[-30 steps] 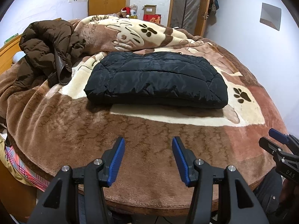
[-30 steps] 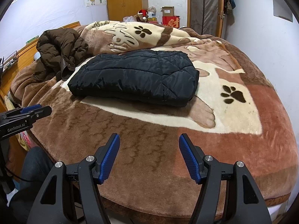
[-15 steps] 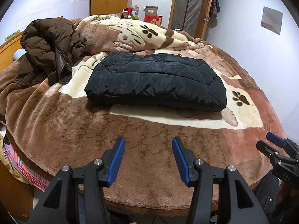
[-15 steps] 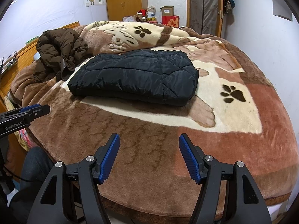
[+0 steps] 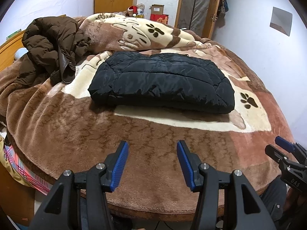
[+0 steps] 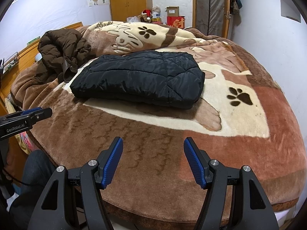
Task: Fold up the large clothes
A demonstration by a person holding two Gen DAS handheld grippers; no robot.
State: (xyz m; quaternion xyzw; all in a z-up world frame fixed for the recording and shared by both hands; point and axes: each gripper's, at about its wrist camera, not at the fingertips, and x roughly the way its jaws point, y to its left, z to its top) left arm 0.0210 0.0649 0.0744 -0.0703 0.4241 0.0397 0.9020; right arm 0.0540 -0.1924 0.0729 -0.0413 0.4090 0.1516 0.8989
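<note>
- Black quilted jacket (image 5: pixel 163 82): it lies in a neat, flat packet in the middle of the bed, on the paw-print blanket (image 5: pixel 134 143), well apart from both tools. It looks folded already.
- Brown puffer coat (image 5: pixel 51 46): crumpled in a heap at the far left of the bed, just beside the black packet, not laid out. I judge it the next garment to fold.
- Left tool (image 5: pixel 150 163): released, blue pads spread with only blanket showing between them; it hovers over the near edge of the bed and grips nothing.
- Right tool (image 6: pixel 151 161): likewise released and empty, jaws a little wider, above the near edge.
- Step in hand: a pause between garments, as I read it. The next move calls for reaching across to the brown coat, pinching it at two points such as shoulders or hem, and dragging it onto open blanket to spread it flat.
- Writing: "GenRobot.AI" shows on the left tool's side in the right wrist view; "DAS" on the right tool's body in the left wrist view. A red box (image 6: pixel 175 22) at the back bears a gold Chinese character.
</note>
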